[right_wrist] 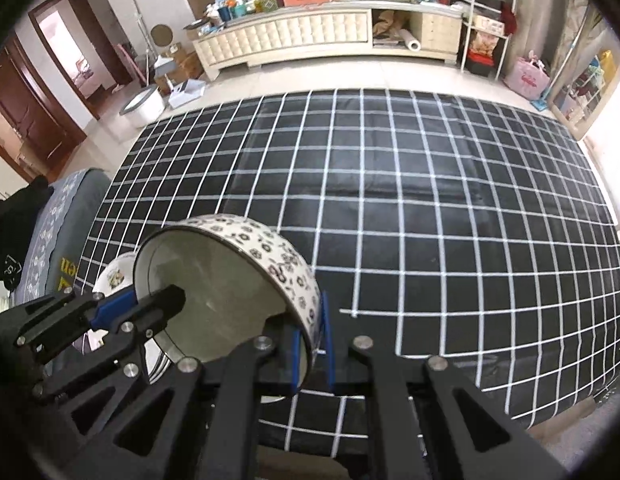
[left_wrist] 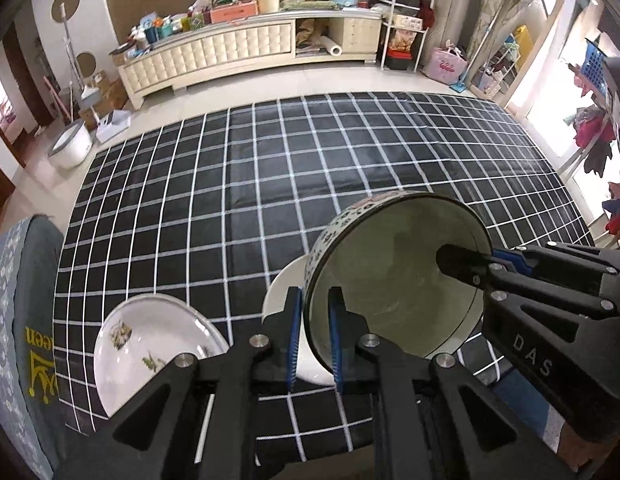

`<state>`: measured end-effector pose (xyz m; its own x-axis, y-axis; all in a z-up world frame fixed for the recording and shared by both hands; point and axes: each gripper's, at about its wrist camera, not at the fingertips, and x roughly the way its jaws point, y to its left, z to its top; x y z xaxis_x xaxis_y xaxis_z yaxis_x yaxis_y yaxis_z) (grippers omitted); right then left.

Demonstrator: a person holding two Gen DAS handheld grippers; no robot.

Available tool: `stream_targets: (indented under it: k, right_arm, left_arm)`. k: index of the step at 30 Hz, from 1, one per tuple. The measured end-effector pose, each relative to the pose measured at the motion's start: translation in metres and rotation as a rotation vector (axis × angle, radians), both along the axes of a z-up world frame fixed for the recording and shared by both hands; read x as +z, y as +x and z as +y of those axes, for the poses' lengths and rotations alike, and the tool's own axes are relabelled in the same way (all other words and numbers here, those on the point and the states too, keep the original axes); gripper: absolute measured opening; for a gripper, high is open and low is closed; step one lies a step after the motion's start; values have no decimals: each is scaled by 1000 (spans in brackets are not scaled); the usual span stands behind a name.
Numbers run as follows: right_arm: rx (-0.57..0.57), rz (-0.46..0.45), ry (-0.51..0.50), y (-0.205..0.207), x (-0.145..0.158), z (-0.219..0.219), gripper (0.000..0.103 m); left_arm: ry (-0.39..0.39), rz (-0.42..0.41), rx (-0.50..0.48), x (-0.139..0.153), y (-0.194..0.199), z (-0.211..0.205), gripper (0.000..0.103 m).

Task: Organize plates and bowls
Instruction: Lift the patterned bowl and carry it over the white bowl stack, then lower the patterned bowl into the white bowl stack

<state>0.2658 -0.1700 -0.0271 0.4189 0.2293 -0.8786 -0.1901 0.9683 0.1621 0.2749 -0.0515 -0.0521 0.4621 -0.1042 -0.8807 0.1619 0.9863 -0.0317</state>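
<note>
A bowl point(left_wrist: 394, 280) with a flower-patterned outer wall and a plain inner face is held tipped on its side above the checked cloth point(left_wrist: 269, 184), its opening turned toward the cameras. The bowl is gripped at two places on its rim.

The left gripper point(left_wrist: 314, 340) is closed on the rim at the lower left of the bowl: one blue pad lies against the outer wall and the other against the inner face. The right gripper point(right_wrist: 312, 356) is closed on the opposite part of the rim in the same manner, with the wall clamped between its blue pads. In the left wrist view, the right gripper is seen entering from the right, one finger point(left_wrist: 462, 264) reaching inside the bowl. In the right wrist view, the left gripper is seen entering from the left, one finger point(right_wrist: 161, 304) likewise inside the bowl.

A plain white dish point(left_wrist: 281, 292) lies on the cloth directly behind and below the bowl and is partly hidden by it. A white plate point(left_wrist: 149, 344) with printed motifs lies on the cloth to the left, near the front edge. Whether the bowl touches the dish cannot be told.
</note>
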Motion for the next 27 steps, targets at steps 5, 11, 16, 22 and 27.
stream_targets:
  k: [5, 11, 16, 22, 27]
  right_arm:
    - [16, 38, -16, 3, -13, 19, 13]
    - [30, 96, -28, 11, -29, 27, 13]
    - [28, 153, -19, 19, -41, 29, 13]
    - [35, 168, -40, 24, -49, 38, 14]
    - [27, 183, -26, 27, -48, 35, 15]
  left_arm:
    - [4, 33, 19, -13, -2, 12, 11]
    - [-16, 85, 16, -31, 6, 19, 11]
    - [-11, 106, 12, -40, 14, 18, 11]
    - [-41, 147, 18, -55, 24, 24, 11]
    - [-24, 124, 12, -49, 27, 24, 12]
